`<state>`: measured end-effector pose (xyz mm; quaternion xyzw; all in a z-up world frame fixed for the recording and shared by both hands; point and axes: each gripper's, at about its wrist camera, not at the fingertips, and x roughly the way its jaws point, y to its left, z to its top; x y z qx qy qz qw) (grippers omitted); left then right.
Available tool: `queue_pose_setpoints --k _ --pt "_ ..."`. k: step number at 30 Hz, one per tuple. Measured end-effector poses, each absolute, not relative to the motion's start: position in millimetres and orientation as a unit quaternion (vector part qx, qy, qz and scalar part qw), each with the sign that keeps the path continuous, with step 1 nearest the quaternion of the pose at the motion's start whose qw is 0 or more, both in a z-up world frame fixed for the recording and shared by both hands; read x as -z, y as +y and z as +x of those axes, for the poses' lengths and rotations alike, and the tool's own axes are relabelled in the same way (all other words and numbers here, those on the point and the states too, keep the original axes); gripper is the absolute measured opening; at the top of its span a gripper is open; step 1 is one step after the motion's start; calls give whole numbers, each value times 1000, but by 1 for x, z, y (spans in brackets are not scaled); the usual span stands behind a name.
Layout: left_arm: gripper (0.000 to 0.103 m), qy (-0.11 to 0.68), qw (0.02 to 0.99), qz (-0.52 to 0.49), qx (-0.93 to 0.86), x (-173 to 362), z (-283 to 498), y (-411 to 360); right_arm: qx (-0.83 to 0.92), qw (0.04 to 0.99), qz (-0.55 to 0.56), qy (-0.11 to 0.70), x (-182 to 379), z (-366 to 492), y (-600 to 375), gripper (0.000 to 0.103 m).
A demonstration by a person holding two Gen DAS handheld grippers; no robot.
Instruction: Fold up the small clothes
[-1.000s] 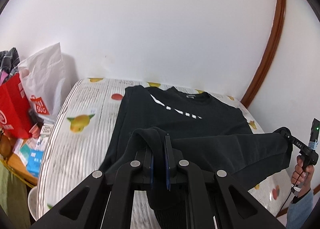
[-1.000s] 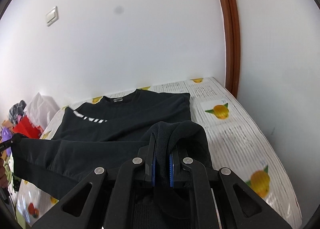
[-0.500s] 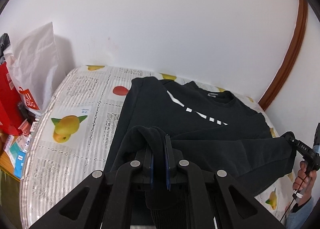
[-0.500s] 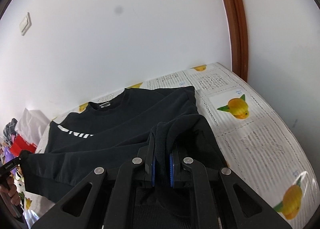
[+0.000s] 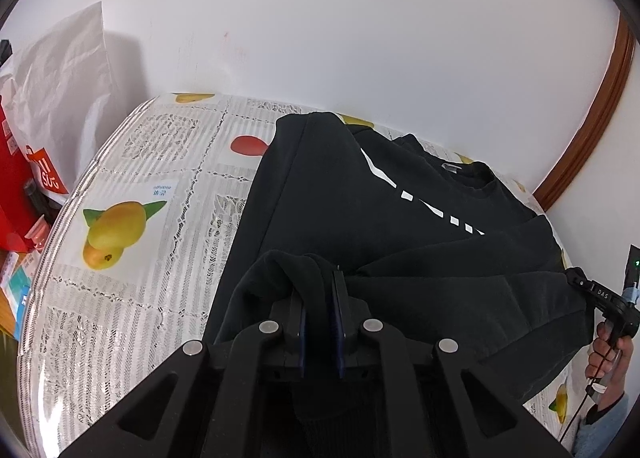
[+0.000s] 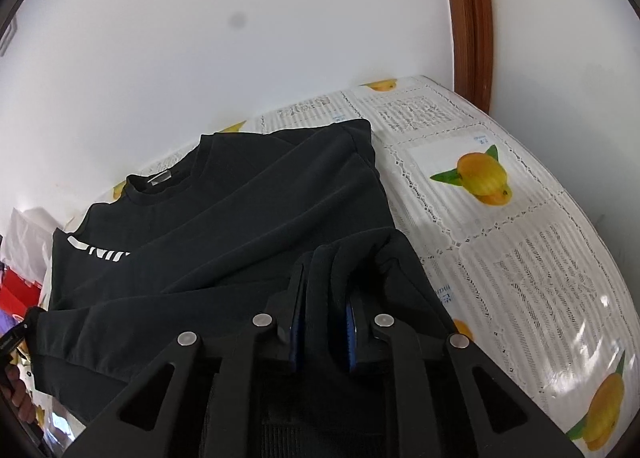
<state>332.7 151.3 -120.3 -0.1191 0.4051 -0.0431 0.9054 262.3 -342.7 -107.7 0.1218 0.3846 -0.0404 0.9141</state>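
A black sweatshirt (image 5: pixel 344 194) with white chest lettering lies on a table with a fruit-print cloth (image 5: pixel 132 178). Its collar points to the far wall. My left gripper (image 5: pixel 318 290) is shut on the sweatshirt's near left hem, held above the table. My right gripper (image 6: pixel 322 282) is shut on the near right hem (image 6: pixel 352 258). The lifted hem stretches between them and hangs over the lower body. The right gripper also shows in the left wrist view (image 5: pixel 576 282), gripping the cloth. The sweatshirt fills the middle of the right wrist view (image 6: pixel 240 218).
A white wall stands right behind the table. A brown wooden door frame (image 6: pixel 468 18) runs up at the right. A white bag (image 5: pixel 64 90) and a red bag (image 5: pixel 16 194) stand left of the table. The tablecloth (image 6: pixel 520 218) lies bare to the right.
Both grippers have carried the lifted hem forward toward the collar. The fold now covers more of the sweatshirt's body and part of the white lettering.
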Motion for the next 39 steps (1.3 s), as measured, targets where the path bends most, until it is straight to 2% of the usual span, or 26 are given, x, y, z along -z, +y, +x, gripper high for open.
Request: queue_pose_setpoints --k 2,4,7,10,15,27,35,36,39 --pt "13 409 904 -118 46 119 331 151 40 911 120 392 104 259 -344 31" --pt "14 410 903 -116 52 116 327 152 41 912 115 393 98 250 -346 36" --pt "18 409 903 -118 57 112 319 155 32 918 106 381 87 225 -347 42" --pt "22 408 903 -123 62 108 308 160 36 926 83 366 77 201 -347 43" --pt "26 402 904 -132 61 99 282 177 61 939 73 331 65 160 -365 43" --pt "29 444 886 -127 34 133 257 207 71 906 128 397 114 160 -396 43" --pt "29 445 888 -109 25 146 264 202 79 906 134 395 125 165 -392 42" --pt "29 445 889 -107 26 146 264 202 80 906 135 393 125 166 -392 41" --pt "30 442 890 -105 26 149 264 202 66 907 140 391 125 165 -390 23"
